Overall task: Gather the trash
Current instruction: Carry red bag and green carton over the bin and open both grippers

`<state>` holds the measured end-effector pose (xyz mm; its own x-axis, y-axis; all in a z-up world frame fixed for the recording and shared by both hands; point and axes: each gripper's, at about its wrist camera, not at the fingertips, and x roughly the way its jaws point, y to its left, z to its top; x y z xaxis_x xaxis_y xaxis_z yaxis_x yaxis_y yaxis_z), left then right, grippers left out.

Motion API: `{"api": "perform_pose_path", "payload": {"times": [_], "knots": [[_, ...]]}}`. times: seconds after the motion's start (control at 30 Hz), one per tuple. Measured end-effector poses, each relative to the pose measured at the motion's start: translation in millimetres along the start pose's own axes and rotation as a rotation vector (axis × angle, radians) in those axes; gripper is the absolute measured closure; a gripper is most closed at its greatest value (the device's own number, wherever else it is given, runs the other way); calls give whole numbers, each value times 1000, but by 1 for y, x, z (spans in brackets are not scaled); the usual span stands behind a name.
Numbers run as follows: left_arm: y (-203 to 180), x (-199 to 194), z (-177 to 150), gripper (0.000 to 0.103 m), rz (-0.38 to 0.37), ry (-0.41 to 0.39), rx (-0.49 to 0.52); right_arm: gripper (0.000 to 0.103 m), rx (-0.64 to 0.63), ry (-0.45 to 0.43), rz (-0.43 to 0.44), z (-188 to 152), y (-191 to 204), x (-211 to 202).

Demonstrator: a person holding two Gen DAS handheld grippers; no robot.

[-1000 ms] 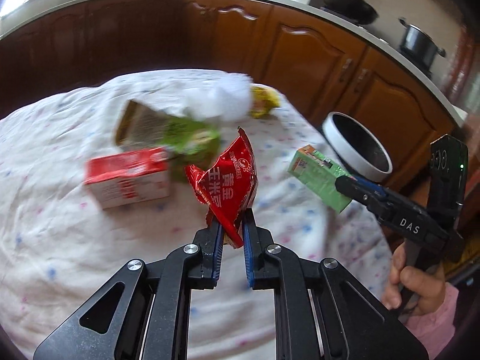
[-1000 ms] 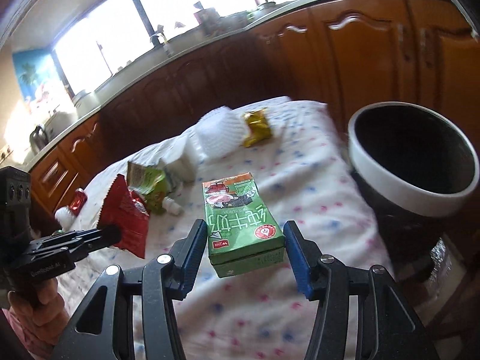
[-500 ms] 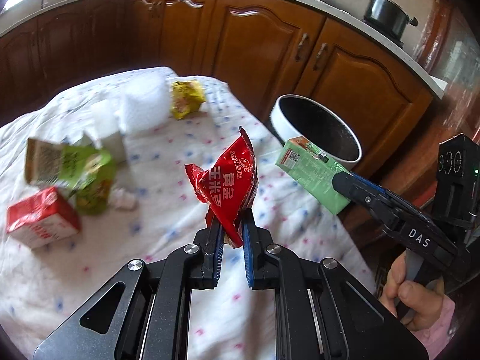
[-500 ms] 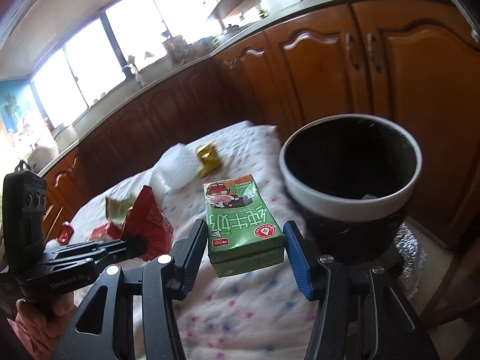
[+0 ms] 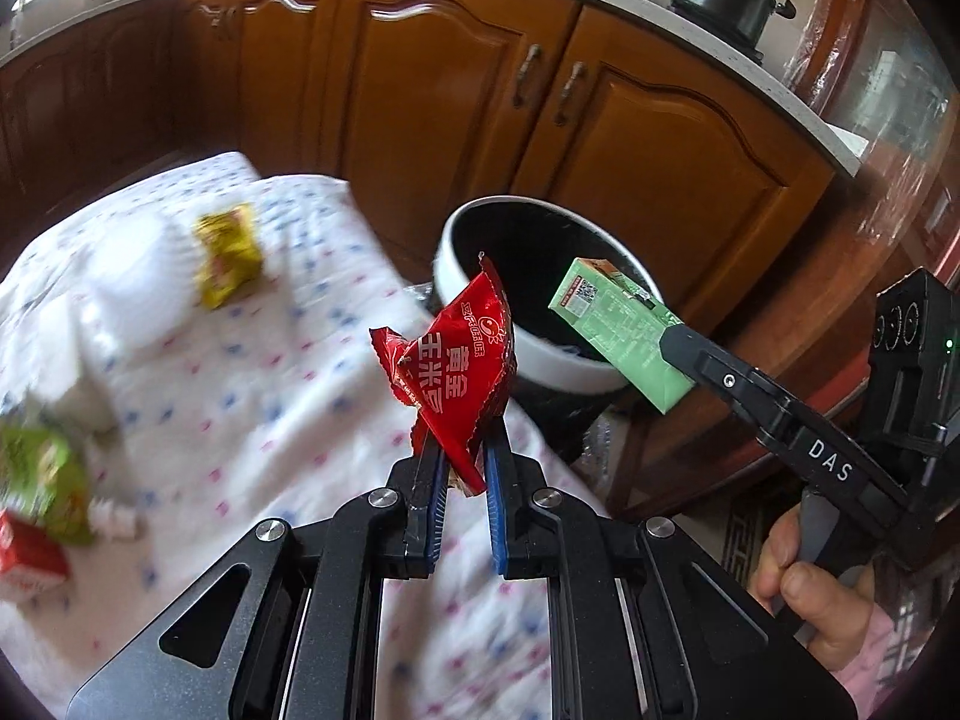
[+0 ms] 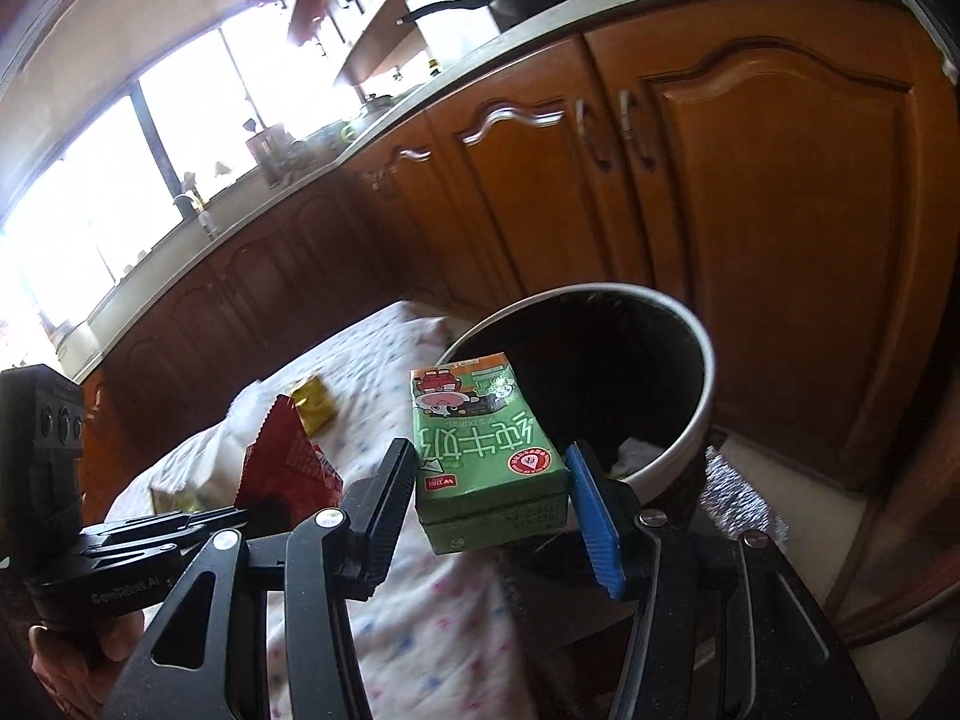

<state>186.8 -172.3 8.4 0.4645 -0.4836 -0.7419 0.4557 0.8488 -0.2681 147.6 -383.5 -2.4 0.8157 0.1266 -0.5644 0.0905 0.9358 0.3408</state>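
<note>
Both claws have swung toward the trash bin, the left claw pinching the red snack wrapper beside its rim, the right claw clamping the green milk carton at its mouth.

Glossy red foil wrapper

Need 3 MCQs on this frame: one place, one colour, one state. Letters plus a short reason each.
1. Where is the trash bin?
A. on the table
B. on the floor past the table edge
C. on the counter

2. What colour is the carton in the right gripper?
A. green
B. red
C. yellow

3. What is the left gripper doing?
A. open, empty
B. shut on the red wrapper
C. not visible

Key: B, the bin stands below the cloth edge by the cabinets; A, its faces are green; B, the fingers pinch the wrapper's lower end.
</note>
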Motion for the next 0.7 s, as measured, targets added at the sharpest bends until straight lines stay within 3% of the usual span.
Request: {"api": "perform_pose_path", "payload": {"times": [0.33,0.7], "knots": [[-36,39,53,93,-35,24,57,50,30,7,-74,28,-30,19],[-50,87,76,92,-29,104,67,50,26,51,-105,43,-47,45]]}}
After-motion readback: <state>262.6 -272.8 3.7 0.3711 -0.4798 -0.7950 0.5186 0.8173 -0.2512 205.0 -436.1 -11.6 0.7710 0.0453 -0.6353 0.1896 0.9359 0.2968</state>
